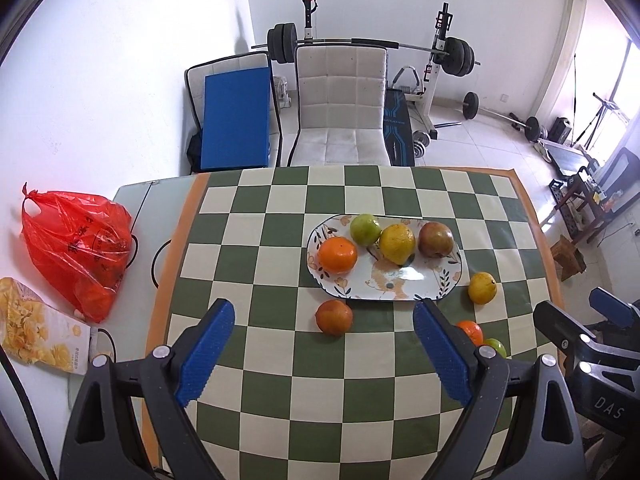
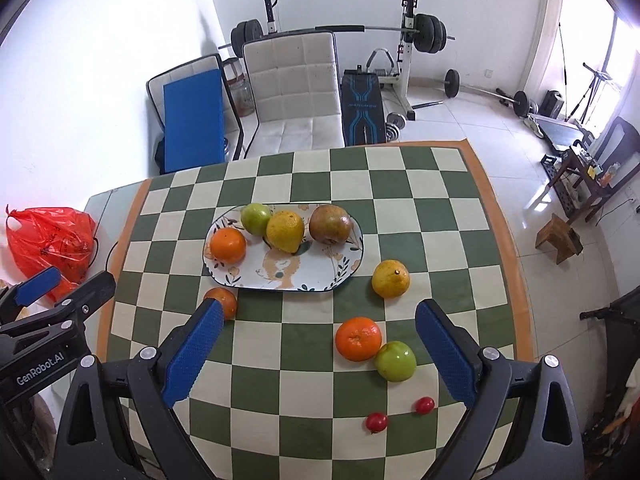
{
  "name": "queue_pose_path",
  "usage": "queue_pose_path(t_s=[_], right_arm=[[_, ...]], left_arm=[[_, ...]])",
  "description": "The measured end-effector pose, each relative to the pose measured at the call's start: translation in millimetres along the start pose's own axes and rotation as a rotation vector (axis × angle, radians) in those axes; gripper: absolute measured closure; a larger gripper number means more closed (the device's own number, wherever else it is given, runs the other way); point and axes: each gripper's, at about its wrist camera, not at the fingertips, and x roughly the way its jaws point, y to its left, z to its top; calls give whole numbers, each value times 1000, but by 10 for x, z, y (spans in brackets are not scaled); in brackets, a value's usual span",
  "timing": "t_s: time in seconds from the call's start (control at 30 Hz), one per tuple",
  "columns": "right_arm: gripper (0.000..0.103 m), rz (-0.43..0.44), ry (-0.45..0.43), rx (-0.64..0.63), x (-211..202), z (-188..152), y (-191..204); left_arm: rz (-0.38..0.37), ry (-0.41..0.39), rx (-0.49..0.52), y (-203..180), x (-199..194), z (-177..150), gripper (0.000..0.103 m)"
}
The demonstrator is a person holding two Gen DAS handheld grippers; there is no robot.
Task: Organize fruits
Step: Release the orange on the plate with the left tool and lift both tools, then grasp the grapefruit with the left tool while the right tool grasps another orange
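Both claws, the left gripper [image 1: 324,340] and the right gripper [image 2: 318,340], are wide open and hold nothing. Four fruits sit on the plate [image 2: 256,276]. An orange [image 2: 358,339] and green apple [image 2: 395,361] lie touching on the cloth [image 2: 304,392] near the plate

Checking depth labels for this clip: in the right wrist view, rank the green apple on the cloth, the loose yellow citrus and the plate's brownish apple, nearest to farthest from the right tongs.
1. Green apple, on the cloth just inside the right tongs, right side.
2. Yellow citrus, farther out, beside the plate.
3. Brownish apple, at the plate's far edge.
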Motion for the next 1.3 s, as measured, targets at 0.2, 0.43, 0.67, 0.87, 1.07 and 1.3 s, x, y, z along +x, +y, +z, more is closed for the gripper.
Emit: queue_pose_path(t_s=[0.2, 0.43, 0.67, 0.87, 1.07, 1.3], right_arm=[[4, 21, -8, 13, -84, -3, 23], [4, 55, 17, 38, 46, 16, 28], [4, 100, 161, 196, 718, -67, -403], [4, 129, 364, 359, 1594, -406, -851], [12, 80, 397, 327, 2100, -588, -785], [24, -20, 439, 124, 2391, -527, -498]], left_arm=[[1, -9, -15, -1, -13, 8, 11], [9, 40, -28, 20, 188, 35, 11], [68, 186, -46, 171, 802, -31, 0], [83, 324, -88, 296, 1365, -151, 0], [50, 445, -121, 257, 1857, -230, 0], [9, 562, -117, 130, 2384, -308, 0]])
